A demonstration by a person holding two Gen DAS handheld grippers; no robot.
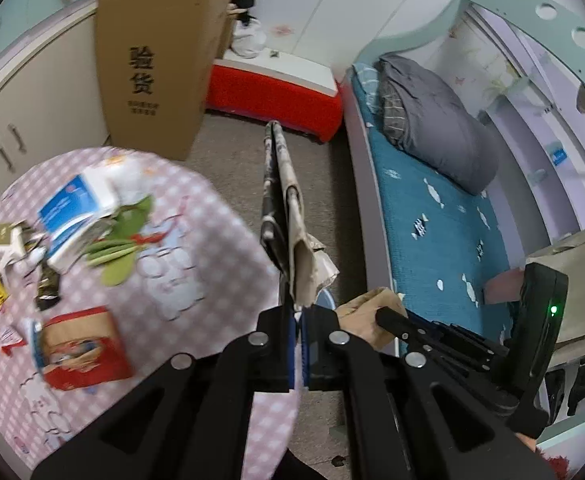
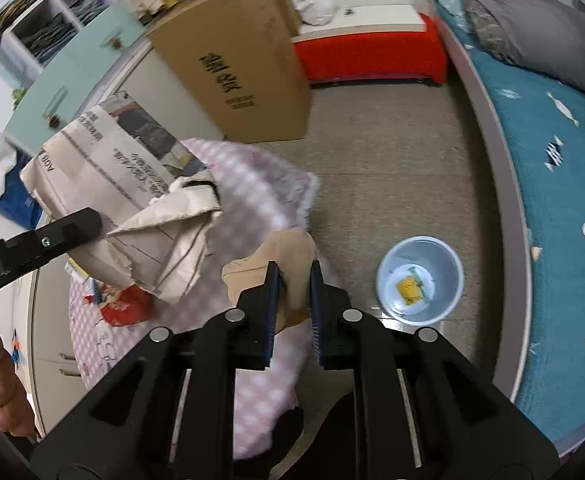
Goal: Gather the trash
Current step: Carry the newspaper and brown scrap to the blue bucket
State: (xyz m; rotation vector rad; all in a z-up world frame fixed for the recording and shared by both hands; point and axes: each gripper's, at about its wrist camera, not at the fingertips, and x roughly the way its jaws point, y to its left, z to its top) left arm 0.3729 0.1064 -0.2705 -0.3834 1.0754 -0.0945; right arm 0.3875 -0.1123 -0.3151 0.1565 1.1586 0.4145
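A: The left gripper (image 1: 297, 320) is clamped on a folded newspaper (image 1: 284, 200), lifted clear above the table (image 1: 196, 208). The right gripper (image 2: 294, 280) pinches a scrap of brown paper (image 2: 276, 256) between narrowly set jaws. Where does it all go?

B: The blue bin (image 2: 420, 280) stands on the floor between table and bed, with a yellow wrapper (image 2: 409, 289) already in it.

A: The bin looks small for that newspaper.

B: So the person should probably bring the brown paper squarely over the rim first, then lower the newspaper end-on before releasing. The green leaves (image 1: 122, 236) and red box (image 1: 84, 348) remain on the table.
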